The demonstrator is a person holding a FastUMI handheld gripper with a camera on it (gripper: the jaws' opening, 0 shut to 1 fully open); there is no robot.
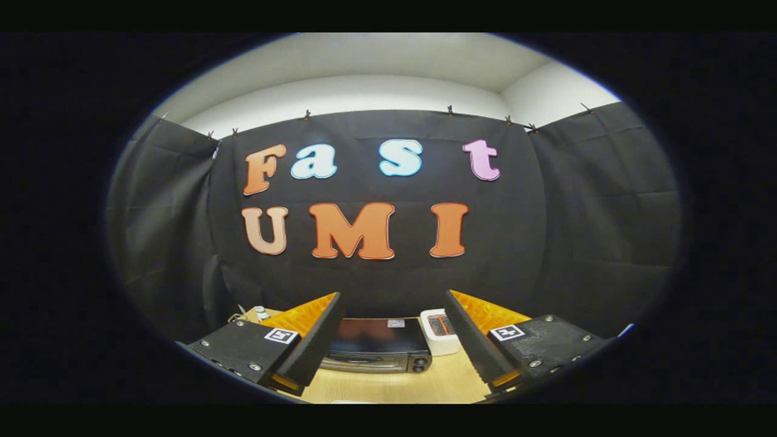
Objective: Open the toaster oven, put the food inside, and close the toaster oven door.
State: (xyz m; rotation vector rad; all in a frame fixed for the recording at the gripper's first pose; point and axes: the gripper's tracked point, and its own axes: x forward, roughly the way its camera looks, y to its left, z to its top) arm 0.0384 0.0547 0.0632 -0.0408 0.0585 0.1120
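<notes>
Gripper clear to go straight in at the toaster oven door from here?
Probably yes. The gripper is open and holds nothing, and the toaster oven sits beyond the fingers, framed in the gap, door shut. Bare table lies in between. The white appliance stands beside the oven, off the line.

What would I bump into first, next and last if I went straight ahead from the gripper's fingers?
Open gripper with nothing between its fingers → bare wooden table → toaster oven, door shut → black cloth wall behind it.
</notes>
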